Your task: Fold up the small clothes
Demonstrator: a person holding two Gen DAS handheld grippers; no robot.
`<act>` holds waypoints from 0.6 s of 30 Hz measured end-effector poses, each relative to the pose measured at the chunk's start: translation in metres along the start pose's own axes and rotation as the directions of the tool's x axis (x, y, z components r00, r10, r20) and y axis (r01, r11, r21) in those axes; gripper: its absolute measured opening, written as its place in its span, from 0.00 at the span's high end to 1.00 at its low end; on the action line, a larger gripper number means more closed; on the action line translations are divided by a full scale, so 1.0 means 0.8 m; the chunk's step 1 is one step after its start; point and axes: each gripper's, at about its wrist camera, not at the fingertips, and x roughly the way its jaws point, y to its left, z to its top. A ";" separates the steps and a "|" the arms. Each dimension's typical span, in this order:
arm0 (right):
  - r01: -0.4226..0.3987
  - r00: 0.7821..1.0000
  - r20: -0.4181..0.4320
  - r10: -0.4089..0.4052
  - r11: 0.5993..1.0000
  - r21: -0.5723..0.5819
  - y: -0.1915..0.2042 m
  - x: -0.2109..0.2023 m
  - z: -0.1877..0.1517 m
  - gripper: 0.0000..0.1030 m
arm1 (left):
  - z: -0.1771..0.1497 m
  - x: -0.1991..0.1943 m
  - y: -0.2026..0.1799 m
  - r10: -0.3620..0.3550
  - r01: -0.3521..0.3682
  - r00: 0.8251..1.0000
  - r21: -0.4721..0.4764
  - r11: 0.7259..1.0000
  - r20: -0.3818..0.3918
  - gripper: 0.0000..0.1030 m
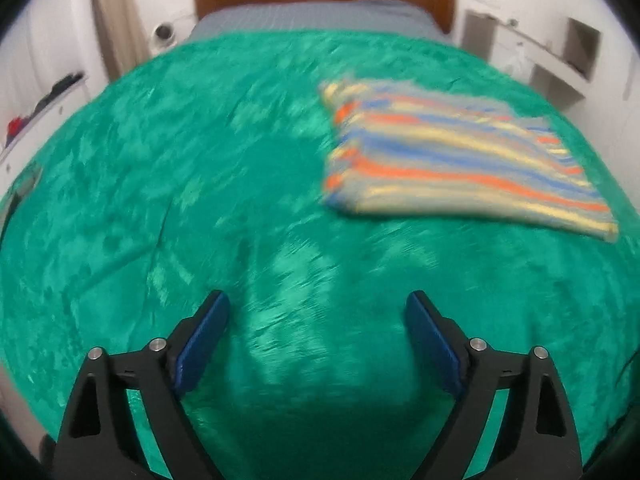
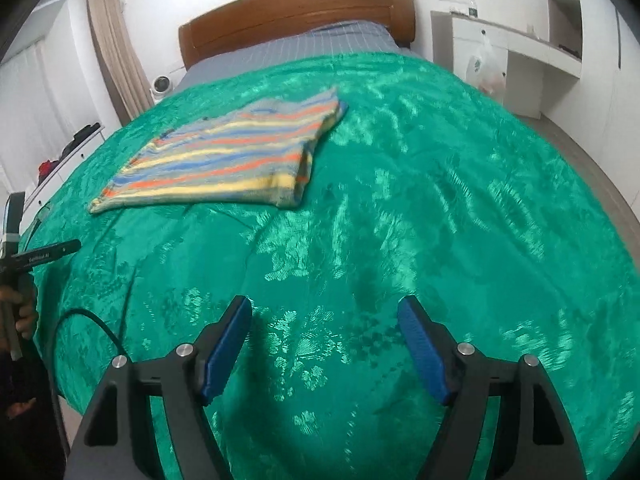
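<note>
Striped garment (image 1: pixel 460 160), folded flat into a rough rectangle, on the green bedspread (image 1: pixel 200 180) of a bed. Bands of orange, blue, yellow and grey across it. Blurred in the left wrist view, sharper in the right wrist view (image 2: pixel 224 156). Thick folded edge on the side nearer the middle of the bed, thin flat edge trailing off toward the bed's side.

Left hand-held gripper (image 1: pixel 318 308) low over bare bedspread, jaws wide apart, nothing between them. Blue pads (image 1: pixel 200 344) facing each other across shiny green fabric only. Garment well ahead and to the right in this view, not touching the fingers.

Right hand-held gripper (image 2: pixel 324 316) likewise over bare bedspread (image 2: pixel 440 200), jaws apart and empty. Garment well ahead and to the left in this view, clear of the pads (image 2: pixel 226 350).

At the left edge of the right wrist view, a hand (image 2: pixel 18 312) around a dark handle, a black cable (image 2: pixel 100 328) looping just beside it over the bed's edge.

Beyond the bedspread, a grey sheet (image 2: pixel 288 52) at the head of the bed, then a wooden headboard (image 2: pixel 296 12). Beige curtain (image 2: pixel 116 48) at left, white shelving (image 2: pixel 520 52) against the wall at right with a plastic bag (image 2: pixel 490 68) hanging in front. Small round white device (image 2: pixel 162 84) beside the bed near the curtain.
</note>
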 end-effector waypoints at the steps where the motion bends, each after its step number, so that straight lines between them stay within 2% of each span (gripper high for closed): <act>1: -0.003 1.000 0.015 0.003 1.000 -0.005 -0.001 -0.008 0.001 0.27 | 0.005 -0.006 -0.012 -0.012 0.011 1.000 0.027 1.000 0.022 0.12; 3: -0.014 0.999 0.046 0.015 1.000 -0.013 -0.008 -0.026 0.007 0.27 | 0.021 -0.015 -0.052 -0.049 0.042 0.997 0.113 0.993 0.059 0.12; 5: -0.024 0.998 0.066 0.025 1.000 -0.020 -0.015 -0.042 0.015 0.27 | 0.035 -0.016 -0.093 -0.098 0.084 0.993 0.193 0.978 0.064 0.11; 8: -0.026 0.996 0.089 0.030 0.999 -0.041 -0.024 -0.057 0.026 0.27 | 0.051 -0.007 -0.179 -0.193 0.166 0.980 0.342 0.925 0.046 0.12; 10: -0.042 0.994 0.102 0.048 0.998 -0.054 -0.029 -0.061 0.037 0.26 | 0.053 0.002 -0.248 -0.257 0.214 0.966 0.468 0.857 0.029 0.12; 11: -0.058 0.992 0.107 0.064 0.997 -0.058 -0.032 -0.061 0.043 0.26 | 0.050 0.010 -0.285 -0.282 0.225 0.959 0.539 0.811 0.023 0.12; 13: -0.113 0.988 0.104 0.118 0.992 -0.054 -0.042 -0.053 0.062 0.26 | 0.043 0.025 -0.337 -0.294 0.223 0.956 0.630 0.744 0.009 0.14; 14: -0.145 0.984 0.098 0.149 0.988 -0.049 -0.047 -0.047 0.073 0.26 | 0.038 0.038 -0.366 -0.273 0.192 0.962 0.679 0.709 0.013 0.21; 15: -0.182 0.979 0.088 0.185 0.982 -0.045 -0.052 -0.038 0.087 0.25 | 0.036 0.045 -0.382 -0.256 0.169 0.966 0.700 0.694 0.020 0.28; 16: -0.214 0.973 0.076 0.217 0.976 -0.042 -0.057 -0.028 0.102 0.24 | 0.033 0.056 -0.399 -0.238 0.150 0.971 0.718 0.680 0.023 0.45; 17: -0.249 0.966 0.058 0.251 0.968 -0.039 -0.061 -0.015 0.118 0.21 | 0.033 0.063 -0.408 -0.236 0.153 0.972 0.717 0.680 0.017 0.65; 18: -0.291 0.956 0.031 0.292 0.956 -0.028 -0.066 0.005 0.137 0.20 | 0.035 0.066 -0.410 -0.230 0.146 0.973 0.705 0.694 0.024 0.71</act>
